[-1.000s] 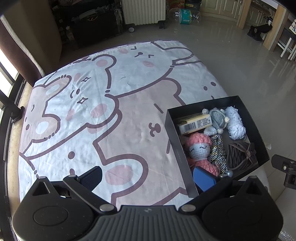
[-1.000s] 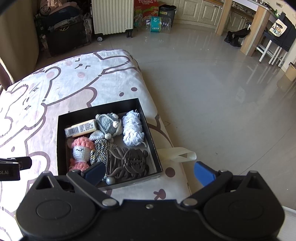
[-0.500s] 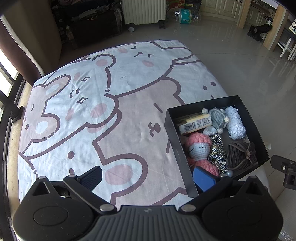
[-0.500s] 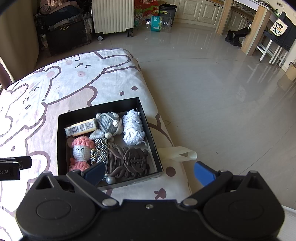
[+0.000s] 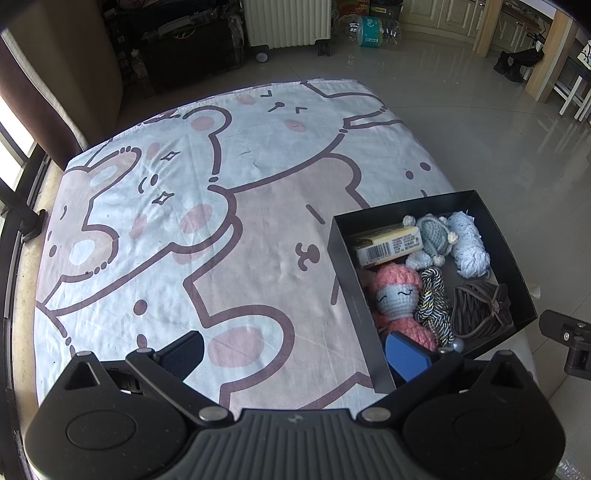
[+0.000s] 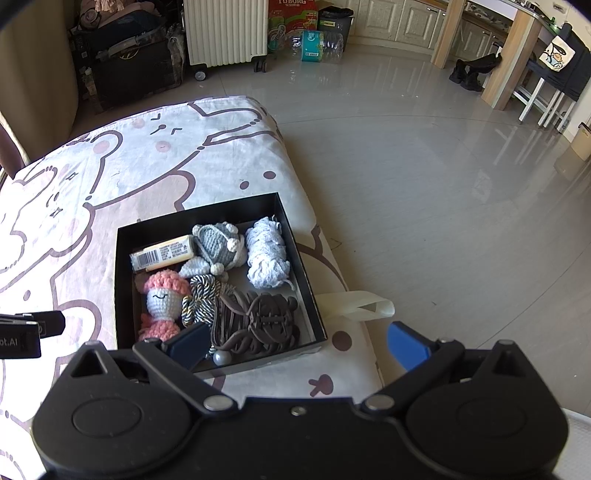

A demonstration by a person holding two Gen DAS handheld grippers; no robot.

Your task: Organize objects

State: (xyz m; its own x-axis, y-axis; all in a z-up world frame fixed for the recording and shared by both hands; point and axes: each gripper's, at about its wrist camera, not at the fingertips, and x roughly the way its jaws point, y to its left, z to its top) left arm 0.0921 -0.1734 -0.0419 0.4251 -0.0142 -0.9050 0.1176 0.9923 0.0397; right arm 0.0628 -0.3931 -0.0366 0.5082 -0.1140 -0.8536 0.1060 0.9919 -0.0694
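Observation:
A black open box (image 5: 347, 266) (image 6: 123, 280) sits at the right edge of a cartoon-print sheet (image 5: 184, 206). Inside lie a pink crochet doll (image 5: 397, 295) (image 6: 162, 295), a yellow barcoded packet (image 5: 388, 245) (image 6: 162, 253), a grey knitted toy (image 5: 432, 236) (image 6: 218, 243), a pale blue yarn bundle (image 5: 469, 245) (image 6: 267, 258), a striped cord (image 5: 434, 299) (image 6: 203, 295) and a brown strappy item (image 5: 480, 306) (image 6: 258, 321). My left gripper (image 5: 295, 350) is open above the sheet, its right finger over the box's near corner. My right gripper (image 6: 295, 341) is open over the box's near right edge, holding nothing.
The right side of the sheet drops to a glossy tiled floor (image 6: 443, 184). A cream strap loop (image 6: 362, 306) hangs beside the box. A white radiator (image 6: 225, 29), dark bags (image 6: 129, 66) and water bottles (image 6: 317, 40) stand at the back; wooden furniture legs (image 6: 509, 55) are far right.

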